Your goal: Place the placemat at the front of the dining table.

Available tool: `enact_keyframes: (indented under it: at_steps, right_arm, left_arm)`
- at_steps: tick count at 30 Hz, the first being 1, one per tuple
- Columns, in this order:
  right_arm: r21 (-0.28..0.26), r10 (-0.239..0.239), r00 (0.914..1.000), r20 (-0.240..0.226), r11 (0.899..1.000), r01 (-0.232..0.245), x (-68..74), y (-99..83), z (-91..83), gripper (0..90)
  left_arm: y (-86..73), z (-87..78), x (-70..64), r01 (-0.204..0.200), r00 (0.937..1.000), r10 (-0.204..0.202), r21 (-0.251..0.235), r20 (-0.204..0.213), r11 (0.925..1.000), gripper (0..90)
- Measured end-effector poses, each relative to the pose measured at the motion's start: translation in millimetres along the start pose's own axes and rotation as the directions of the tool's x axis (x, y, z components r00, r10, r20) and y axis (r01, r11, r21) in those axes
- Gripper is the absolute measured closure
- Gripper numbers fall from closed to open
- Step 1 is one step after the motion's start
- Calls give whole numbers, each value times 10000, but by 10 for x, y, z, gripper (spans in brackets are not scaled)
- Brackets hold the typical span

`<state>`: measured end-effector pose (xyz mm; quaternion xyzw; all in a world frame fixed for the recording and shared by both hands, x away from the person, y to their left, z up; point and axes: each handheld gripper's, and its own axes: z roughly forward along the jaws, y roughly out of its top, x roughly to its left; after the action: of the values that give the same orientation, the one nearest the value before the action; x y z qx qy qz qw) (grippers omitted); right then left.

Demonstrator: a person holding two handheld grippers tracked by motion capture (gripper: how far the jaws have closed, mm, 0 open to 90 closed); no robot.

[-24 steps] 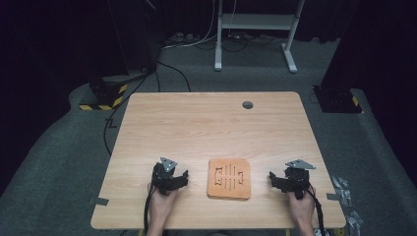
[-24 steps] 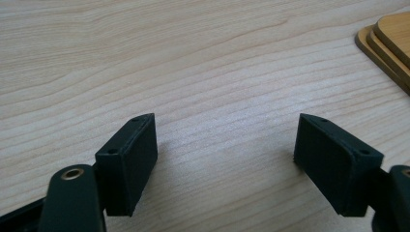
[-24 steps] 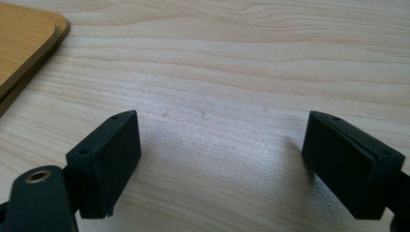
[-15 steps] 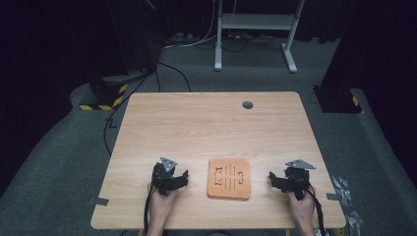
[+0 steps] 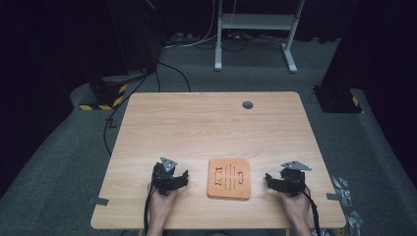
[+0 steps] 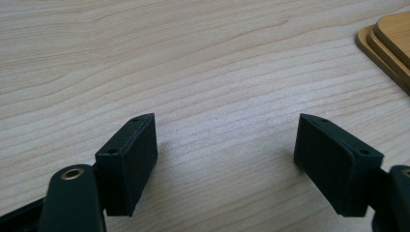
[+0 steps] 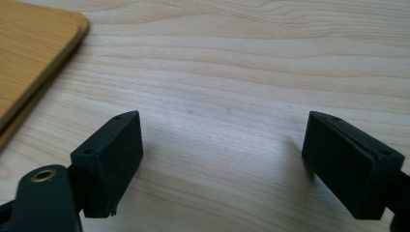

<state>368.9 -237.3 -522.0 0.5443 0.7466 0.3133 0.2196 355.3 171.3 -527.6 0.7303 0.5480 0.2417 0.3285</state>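
A small stack of orange-brown wooden boards (image 5: pixel 229 178) with cut-out slots lies flat near the table's front edge, between the two grippers. My left gripper (image 5: pixel 177 176) rests on the table just left of the stack, its jaws spread wide over bare wood (image 6: pixel 225 162). The stack's rounded corner (image 6: pixel 389 41) appears at the upper right of the left gripper view. My right gripper (image 5: pixel 273 180) sits to the right of the stack, also open with nothing between its jaws (image 7: pixel 222 164). A corner of the stack (image 7: pixel 34 63) fills the upper left of the right gripper view.
The light wooden table (image 5: pixel 211 128) has a round grey cable hole (image 5: pixel 247 104) near its far edge. A white desk frame (image 5: pixel 255 34) and black stands with cables stand on the grey carpet beyond. Tape scraps lie at the table's front corners.
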Motion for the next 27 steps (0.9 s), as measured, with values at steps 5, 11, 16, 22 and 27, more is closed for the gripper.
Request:
enact_keyframes:
  at_steps: [5, 11, 16, 22, 27]
  right_arm:
    - [0, 0, 9996, -296, 10000, 0, 137, 40, 41, 140]
    - [-73, -130, 9987, -489, 9999, 127, 239, 76, 50, 150]
    - [-91, -282, 9976, -636, 9996, 277, 308, 91, 70, 158]
    - [-152, -611, 9967, -528, 9981, 603, 413, 121, 52, 164]
    - [-223, -666, 9960, -589, 9976, 654, 455, 145, 50, 168]
  left_arm:
    - [0, -1, 2, -4, 10000, 4, 6, 7, 10000, 235]
    - [1, -2, 4, -27, 10000, 27, 31, 16, 10000, 235]
    - [1, -2, 4, -24, 10000, 24, 34, 19, 10000, 233]
    - [0, -2, 1, 27, 10000, -27, 28, 12, 10000, 233]
    - [1, -2, 6, -35, 10000, 35, 37, 38, 10000, 231]
